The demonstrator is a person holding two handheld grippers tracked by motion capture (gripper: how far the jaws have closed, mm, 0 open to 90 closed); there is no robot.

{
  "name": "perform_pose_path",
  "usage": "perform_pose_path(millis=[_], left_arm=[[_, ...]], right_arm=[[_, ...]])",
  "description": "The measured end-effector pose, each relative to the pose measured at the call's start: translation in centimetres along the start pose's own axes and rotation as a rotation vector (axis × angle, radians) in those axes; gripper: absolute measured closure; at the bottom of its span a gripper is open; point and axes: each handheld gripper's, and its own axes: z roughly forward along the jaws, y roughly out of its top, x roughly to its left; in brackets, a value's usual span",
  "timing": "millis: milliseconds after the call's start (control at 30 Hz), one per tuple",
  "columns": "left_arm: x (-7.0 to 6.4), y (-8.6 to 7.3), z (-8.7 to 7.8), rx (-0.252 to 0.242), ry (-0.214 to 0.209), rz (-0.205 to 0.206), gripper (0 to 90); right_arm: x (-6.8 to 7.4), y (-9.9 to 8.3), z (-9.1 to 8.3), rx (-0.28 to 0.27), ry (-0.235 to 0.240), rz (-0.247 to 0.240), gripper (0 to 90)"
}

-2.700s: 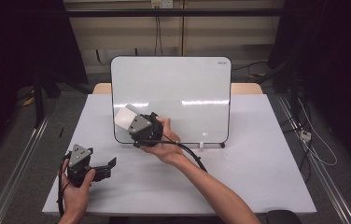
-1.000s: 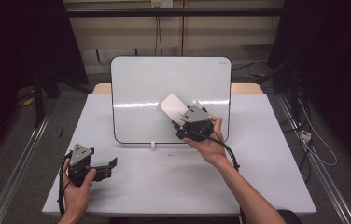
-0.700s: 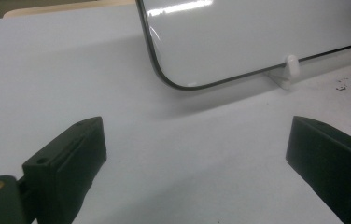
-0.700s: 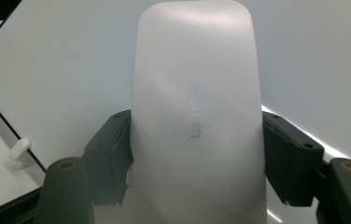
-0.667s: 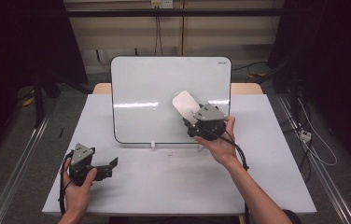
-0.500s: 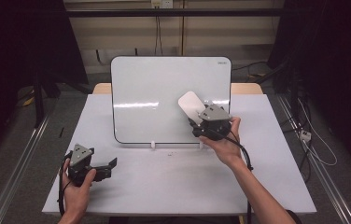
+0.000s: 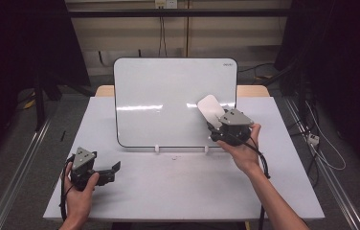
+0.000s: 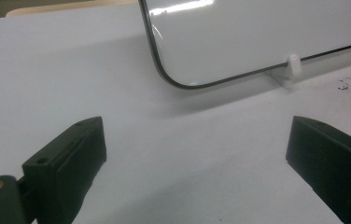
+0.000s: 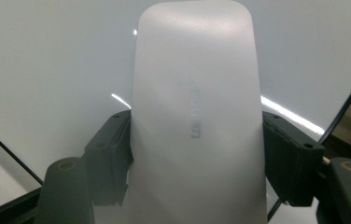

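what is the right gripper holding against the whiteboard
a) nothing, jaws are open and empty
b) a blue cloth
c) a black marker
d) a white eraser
d: the right gripper has its jaws closed on both sides of a white eraser, which sits against the right part of the whiteboard.

The high view looks forward and down from above the person's side of the bench (image 7: 178,191), taking in the whole whiteboard (image 7: 168,96). The left gripper view sits low, near the bench top, facing the whiteboard's lower corner (image 8: 183,84). The right gripper view looks along its tongs, very close to the same whiteboard (image 9: 47,70).
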Motion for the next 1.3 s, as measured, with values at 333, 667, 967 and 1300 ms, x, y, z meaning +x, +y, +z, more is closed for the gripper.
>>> perform_pose_path(millis=[333, 667, 967, 1300], left_arm=[[-0.1, 0.0, -0.1, 0.006, 0.0, -0.003, 5.1], [-0.1, 0.0, -0.1, 0.006, 0.003, -0.004, 5.0], [-0.1, -0.1, -0.2, 0.005, 0.004, -0.003, 5.0], [0.0, -0.1, -0.1, 0.01, 0.001, -0.008, 5.0]], right_arm=[[0.1, -1.8, -0.7, 0.019, -0.018, 0.015, 31.7], [0.5, -2.9, -0.8, 0.041, -0.015, 0.007, 31.7], [0.9, -3.5, -0.1, 0.061, -0.018, -0.005, 31.7], [1.1, -3.9, 0.5, 0.073, -0.024, -0.024, 31.7]])
